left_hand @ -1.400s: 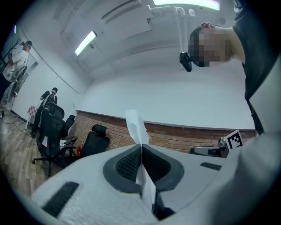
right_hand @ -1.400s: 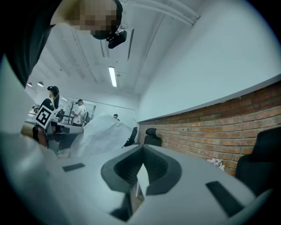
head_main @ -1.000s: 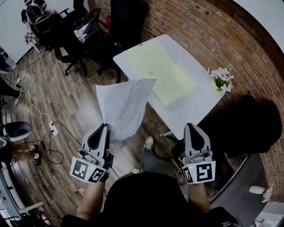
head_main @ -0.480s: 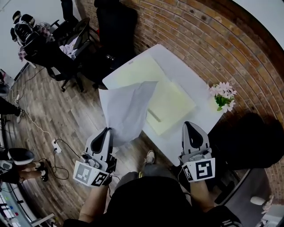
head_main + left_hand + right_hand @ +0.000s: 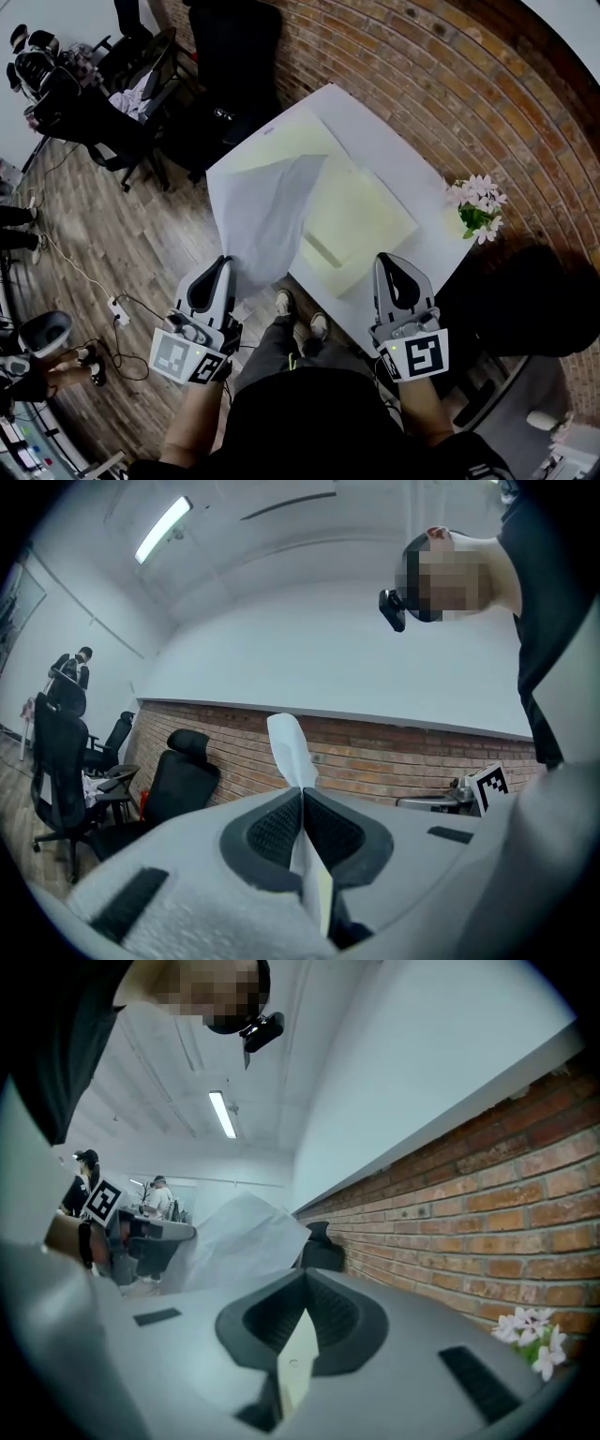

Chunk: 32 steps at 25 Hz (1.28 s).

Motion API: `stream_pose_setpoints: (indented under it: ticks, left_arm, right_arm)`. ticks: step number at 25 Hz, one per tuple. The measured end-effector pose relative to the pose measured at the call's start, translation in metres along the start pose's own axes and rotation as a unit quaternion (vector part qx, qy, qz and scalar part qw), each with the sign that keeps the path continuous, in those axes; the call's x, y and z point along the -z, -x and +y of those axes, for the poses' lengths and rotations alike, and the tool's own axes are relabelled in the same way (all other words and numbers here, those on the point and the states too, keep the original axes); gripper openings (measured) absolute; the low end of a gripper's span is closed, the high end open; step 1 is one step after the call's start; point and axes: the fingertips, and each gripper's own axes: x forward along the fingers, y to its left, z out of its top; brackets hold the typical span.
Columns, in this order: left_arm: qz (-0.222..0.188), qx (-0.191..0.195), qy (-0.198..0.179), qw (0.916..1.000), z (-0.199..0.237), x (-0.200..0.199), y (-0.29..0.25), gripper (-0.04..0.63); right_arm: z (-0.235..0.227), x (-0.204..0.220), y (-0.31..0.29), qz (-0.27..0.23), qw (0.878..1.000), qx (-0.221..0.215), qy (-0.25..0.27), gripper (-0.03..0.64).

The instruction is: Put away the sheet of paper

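A white sheet of paper (image 5: 267, 211) stands up from my left gripper (image 5: 223, 264), which is shut on its lower corner. In the left gripper view the sheet (image 5: 292, 752) runs up between the closed pads of that gripper (image 5: 302, 794). The sheet leans over the near left edge of the white table (image 5: 375, 141) and covers part of a pale yellow mat (image 5: 361, 220) lying there. My right gripper (image 5: 384, 260) hovers at the table's near edge beside the mat, jaws together, with nothing held. In the right gripper view (image 5: 305, 1274) the sheet (image 5: 244, 1241) shows to the left.
A small pot of pink flowers (image 5: 478, 208) stands at the table's right corner by the brick wall (image 5: 441, 66). Black office chairs (image 5: 225, 66) crowd the far left. A power strip and cables (image 5: 117, 309) lie on the wooden floor. The person's feet (image 5: 300, 323) are below the table edge.
The table has come closer in the head view. The left gripper has carried the sheet from over the floor to over the table's left edge and the mat. Both grippers stay shut.
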Motion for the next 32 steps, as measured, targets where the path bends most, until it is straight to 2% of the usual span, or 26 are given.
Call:
stream_pose_setpoints:
  ticks: [8, 15, 23, 28, 32]
  left_arm:
    - [0.012, 0.066, 0.031, 0.9972, 0.023, 0.002, -0.045, 0.031]
    - [0.037, 0.107, 0.034, 0.993, 0.036, 0.013, -0.084, 0.031]
    - [0.101, 0.146, 0.064, 0.982, 0.05, 0.066, -0.141, 0.031]
    - [0.123, 0.167, 0.086, 0.9744, 0.057, 0.096, -0.174, 0.031]
    - [0.152, 0.17, 0.087, 0.9697, 0.07, 0.125, -0.2, 0.031]
  right_arm:
    - [-0.01, -0.01, -0.022, 0.011, 0.998, 0.064, 0.002, 0.014]
    - [-0.025, -0.003, -0.027, 0.018, 0.995, 0.098, -0.006, 0.014]
    - [-0.048, 0.004, -0.015, 0.027, 0.989, 0.143, -0.013, 0.014]
    - [-0.062, 0.008, -0.008, 0.033, 0.985, 0.166, -0.016, 0.014]
    - [-0.07, 0.011, -0.004, 0.037, 0.983, 0.181, -0.017, 0.014]
